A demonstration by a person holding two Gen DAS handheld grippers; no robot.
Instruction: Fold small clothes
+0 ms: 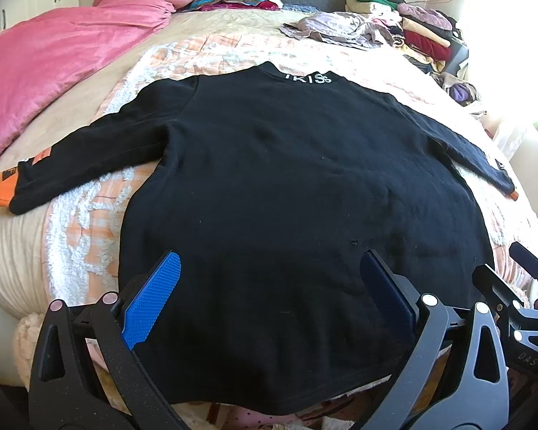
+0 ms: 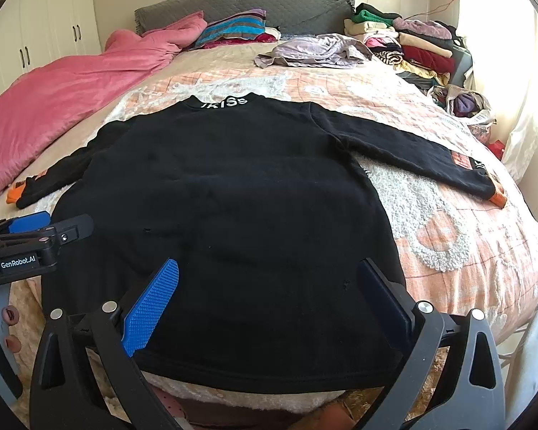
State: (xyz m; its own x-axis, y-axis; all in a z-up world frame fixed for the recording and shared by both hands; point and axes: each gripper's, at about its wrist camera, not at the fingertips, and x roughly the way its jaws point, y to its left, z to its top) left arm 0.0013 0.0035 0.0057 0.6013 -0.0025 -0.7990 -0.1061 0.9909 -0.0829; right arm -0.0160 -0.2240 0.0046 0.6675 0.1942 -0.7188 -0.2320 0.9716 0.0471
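A black long-sleeved sweater (image 1: 287, 186) lies flat on the bed, collar with white letters at the far end, hem nearest me. Both sleeves are spread out sideways, each with an orange cuff (image 1: 1, 193). It also shows in the right wrist view (image 2: 226, 208). My left gripper (image 1: 269, 261) is open and empty, held above the hem at the left part. My right gripper (image 2: 269, 268) is open and empty above the hem at the right part. The left gripper's side also shows in the right wrist view (image 2: 36, 229).
A pink duvet (image 1: 64, 50) lies bunched on the bed's left side. A crumpled grey garment (image 2: 312, 50) and stacks of folded clothes (image 2: 419, 50) lie at the far right by the grey headboard (image 2: 240, 3). The bed's right edge (image 2: 520, 251) drops off near the window.
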